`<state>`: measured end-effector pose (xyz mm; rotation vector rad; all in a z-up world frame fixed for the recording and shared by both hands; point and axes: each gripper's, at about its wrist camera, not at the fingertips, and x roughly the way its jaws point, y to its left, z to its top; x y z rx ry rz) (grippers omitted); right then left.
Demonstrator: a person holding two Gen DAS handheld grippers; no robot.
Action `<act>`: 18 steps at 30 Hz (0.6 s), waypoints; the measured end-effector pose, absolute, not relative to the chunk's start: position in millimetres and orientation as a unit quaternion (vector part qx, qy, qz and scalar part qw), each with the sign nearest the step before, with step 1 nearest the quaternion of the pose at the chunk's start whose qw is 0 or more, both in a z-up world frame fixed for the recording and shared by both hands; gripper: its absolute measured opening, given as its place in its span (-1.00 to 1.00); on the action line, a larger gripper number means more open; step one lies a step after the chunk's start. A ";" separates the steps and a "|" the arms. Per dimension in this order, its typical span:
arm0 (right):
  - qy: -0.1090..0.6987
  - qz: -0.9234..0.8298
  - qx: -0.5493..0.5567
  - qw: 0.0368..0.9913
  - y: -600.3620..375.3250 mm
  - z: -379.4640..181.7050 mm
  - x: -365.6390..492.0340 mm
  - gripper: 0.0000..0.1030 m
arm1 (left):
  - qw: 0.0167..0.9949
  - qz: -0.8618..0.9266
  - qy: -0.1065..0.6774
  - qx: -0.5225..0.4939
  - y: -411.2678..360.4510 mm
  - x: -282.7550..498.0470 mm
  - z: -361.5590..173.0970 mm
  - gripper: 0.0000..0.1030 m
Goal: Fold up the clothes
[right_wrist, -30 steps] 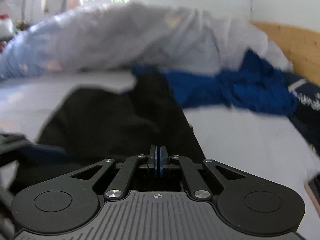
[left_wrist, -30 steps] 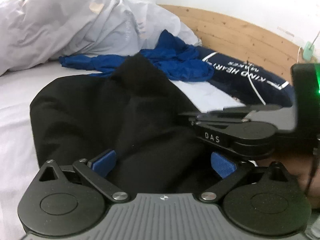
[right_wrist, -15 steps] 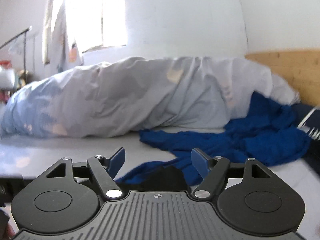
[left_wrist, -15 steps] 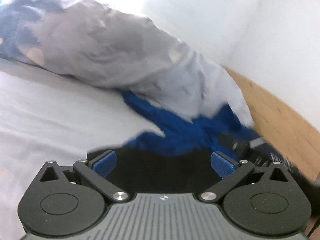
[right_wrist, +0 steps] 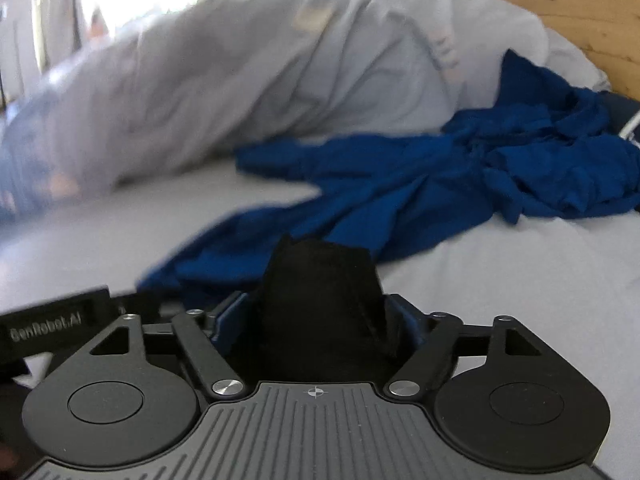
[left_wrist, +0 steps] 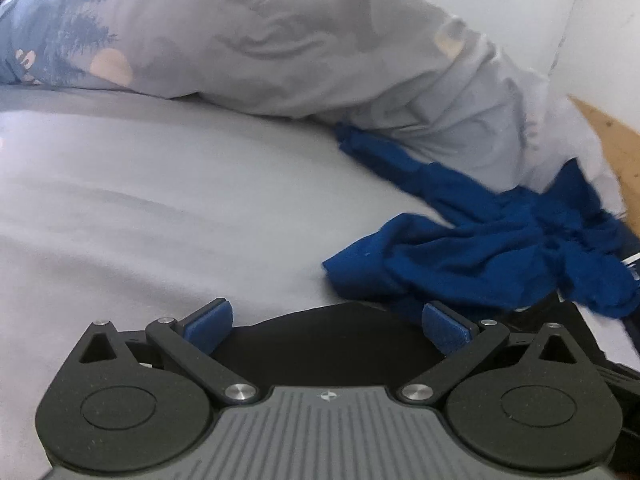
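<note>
A black garment [left_wrist: 332,344] lies on the bed sheet under my left gripper [left_wrist: 326,322], whose blue pads stand wide apart above it, open. In the right wrist view a bunched fold of the black garment [right_wrist: 320,304] rises between the fingers of my right gripper [right_wrist: 320,320]. Those jaws are partly closed around the fold and the pads are mostly hidden by cloth. A crumpled blue garment [left_wrist: 500,248] lies just beyond the black one; it also shows in the right wrist view [right_wrist: 420,192].
A rumpled grey duvet [left_wrist: 280,40] is piled along the far side of the bed [left_wrist: 140,200]. A wooden headboard [right_wrist: 580,20] stands at the right. The left gripper's body [right_wrist: 52,328] shows at the lower left of the right wrist view.
Both grippers swung up and back down over the black garment. The right gripper opened from fully shut and now has a black fold between its fingers. The left gripper stayed open.
</note>
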<state>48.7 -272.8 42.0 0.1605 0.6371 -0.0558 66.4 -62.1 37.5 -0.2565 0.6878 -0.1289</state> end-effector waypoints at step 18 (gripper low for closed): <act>0.330 -0.069 0.069 0.939 -281.6 46.1 40.6 0.95 | 0.938 -0.054 0.329 -0.098 -67.5 59.4 32.2 1.00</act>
